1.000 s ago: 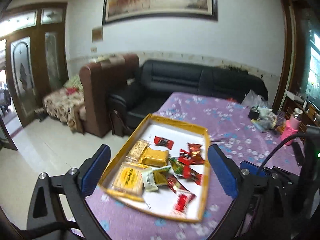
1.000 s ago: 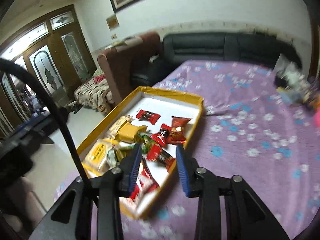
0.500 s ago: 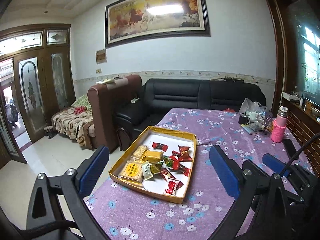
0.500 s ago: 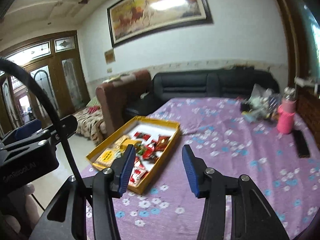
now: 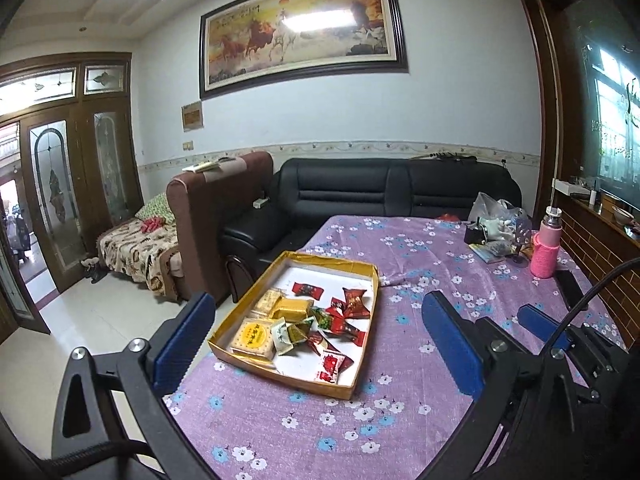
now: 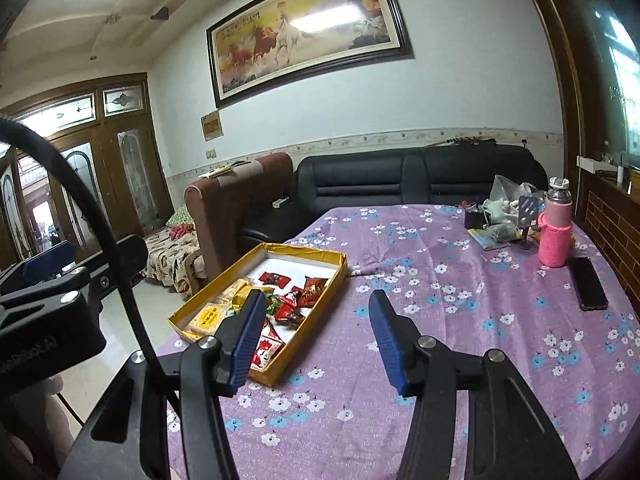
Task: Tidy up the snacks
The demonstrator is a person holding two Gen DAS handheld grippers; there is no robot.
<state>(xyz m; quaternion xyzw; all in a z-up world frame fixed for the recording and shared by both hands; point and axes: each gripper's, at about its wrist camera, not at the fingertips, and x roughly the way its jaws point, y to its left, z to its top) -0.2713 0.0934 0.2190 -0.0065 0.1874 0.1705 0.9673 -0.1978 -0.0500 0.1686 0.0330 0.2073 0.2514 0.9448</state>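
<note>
Gold tray (image 5: 362, 366) sits at the left edge of the purple floral worktop (image 5: 420, 420), holding mixed wrapped snacks (image 5: 312, 320). Left gripper (image 5: 316, 344) hovers above the worktop, fingers wide apart, empty. Right gripper (image 6: 316, 334) likewise has fingers apart, holding nothing, just right of the tray.

Blk sofa (image 5: 396, 196), horse painting (image 5: 300, 28), wht wall (image 5: 460, 112)

— Can you read the wrappers in your tray (image 5: 362, 387)?
— No; the print is too small, and your right gripper's (image 6: 316, 306) left finger (image 6: 248, 332) hides several snacks (image 6: 280, 312).
— The phone (image 6: 587, 283)?
— Its screen shows you nothing.
</note>
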